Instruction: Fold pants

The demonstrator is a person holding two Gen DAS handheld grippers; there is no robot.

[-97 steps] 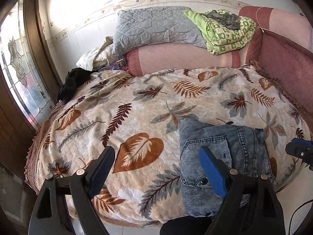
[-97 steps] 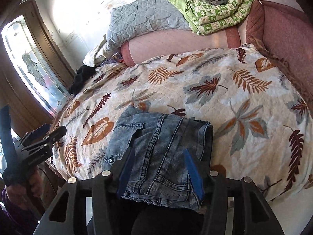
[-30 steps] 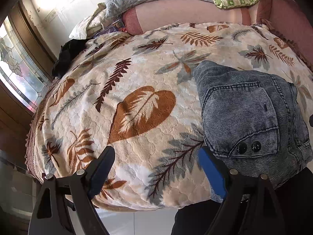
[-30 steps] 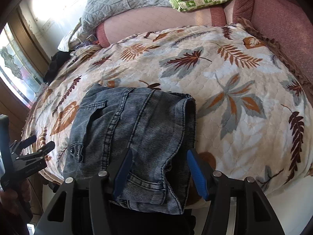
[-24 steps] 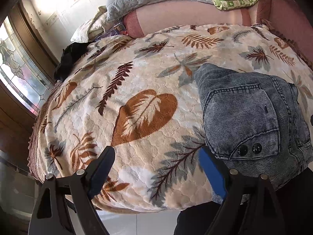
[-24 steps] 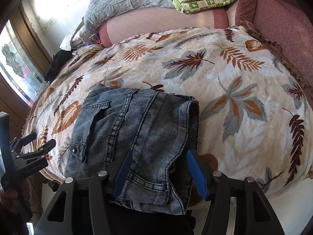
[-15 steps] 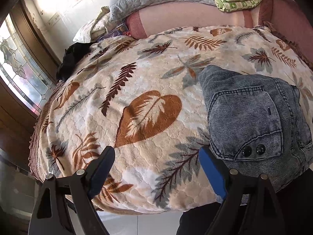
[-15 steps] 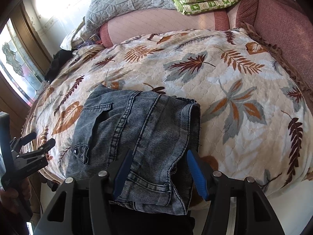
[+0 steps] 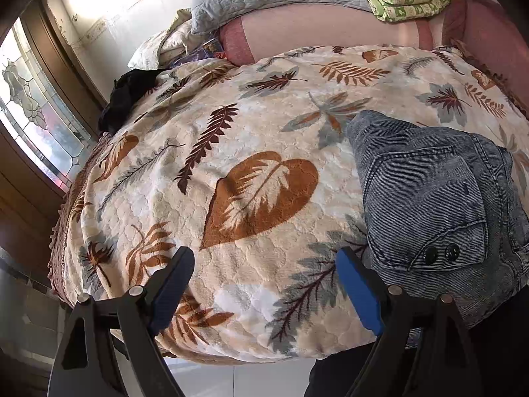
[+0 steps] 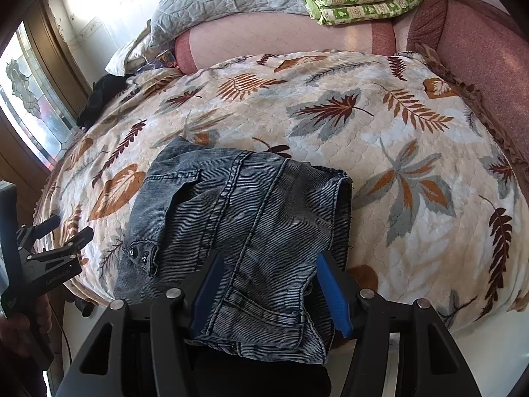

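- My left gripper point(image 9: 264, 284) hangs over the near edge of the bed point(image 9: 231, 139), fingers spread wide, nothing between them.
- My right gripper point(image 10: 269, 289) has its fingers parted either side of the jeans' near edge, not pinching that I can see.
- The folded jeans point(image 10: 238, 225) lie on the leaf-print blanket point(image 10: 380, 139), at the bed's near edge.

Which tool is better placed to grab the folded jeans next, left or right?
Right. The right tool is open with the near edge of the folded jeans between its fingers. The left tool, also open, sits over bare leaf-print blanket, jeans off to its side.
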